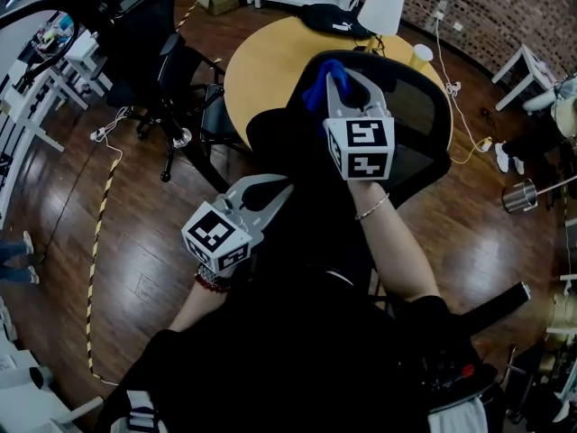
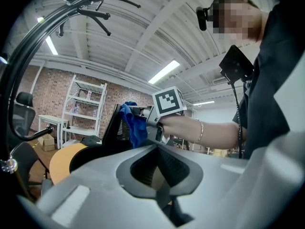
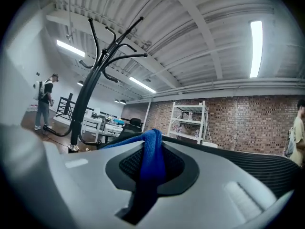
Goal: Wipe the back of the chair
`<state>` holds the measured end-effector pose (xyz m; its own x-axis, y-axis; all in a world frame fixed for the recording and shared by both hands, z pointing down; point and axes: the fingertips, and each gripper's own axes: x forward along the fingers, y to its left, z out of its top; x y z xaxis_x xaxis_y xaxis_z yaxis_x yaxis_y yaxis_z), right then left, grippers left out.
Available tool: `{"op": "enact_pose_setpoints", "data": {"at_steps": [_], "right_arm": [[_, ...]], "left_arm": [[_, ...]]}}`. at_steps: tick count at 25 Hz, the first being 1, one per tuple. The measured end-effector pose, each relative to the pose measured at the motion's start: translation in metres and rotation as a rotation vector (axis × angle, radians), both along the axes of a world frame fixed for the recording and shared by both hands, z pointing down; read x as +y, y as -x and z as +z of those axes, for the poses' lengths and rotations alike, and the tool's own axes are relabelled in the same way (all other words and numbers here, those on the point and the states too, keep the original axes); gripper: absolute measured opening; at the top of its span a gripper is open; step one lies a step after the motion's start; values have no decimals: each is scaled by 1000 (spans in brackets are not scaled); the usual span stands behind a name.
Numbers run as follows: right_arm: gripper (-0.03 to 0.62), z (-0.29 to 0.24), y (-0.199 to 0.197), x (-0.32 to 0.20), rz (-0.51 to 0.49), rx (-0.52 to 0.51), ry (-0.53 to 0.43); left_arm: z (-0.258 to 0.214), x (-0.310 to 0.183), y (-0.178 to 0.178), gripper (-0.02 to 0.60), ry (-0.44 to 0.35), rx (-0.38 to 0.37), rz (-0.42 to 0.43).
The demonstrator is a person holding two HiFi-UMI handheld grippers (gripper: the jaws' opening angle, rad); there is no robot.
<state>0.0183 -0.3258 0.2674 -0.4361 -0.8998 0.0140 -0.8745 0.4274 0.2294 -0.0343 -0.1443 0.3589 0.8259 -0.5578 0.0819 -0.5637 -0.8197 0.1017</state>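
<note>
The black mesh chair back stands in front of me in the head view. My right gripper is at its top rim, shut on a blue cloth that hangs over the rim's left part. In the right gripper view the blue cloth is pinched between the jaws, and the chair's rim curves off to the right. My left gripper is lower, to the left and apart from the chair, shut with nothing in it. The left gripper view shows the cloth against the chair back.
A round wooden table lies just beyond the chair, with a black bag and a yellow cup on it. Another black office chair stands at the left. A coat stand and white shelving are farther off.
</note>
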Motion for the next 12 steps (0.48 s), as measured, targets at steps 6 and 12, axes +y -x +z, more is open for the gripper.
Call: {"op": "enact_pose_setpoints", "data": {"at_steps": [6, 12], "right_arm": [[35, 0, 13, 12, -101, -62, -3], [35, -2, 34, 20, -155, -31, -15]], "left_arm": [[3, -2, 1, 6, 12, 22, -14], [-3, -4, -11, 6, -7, 27, 7]]}}
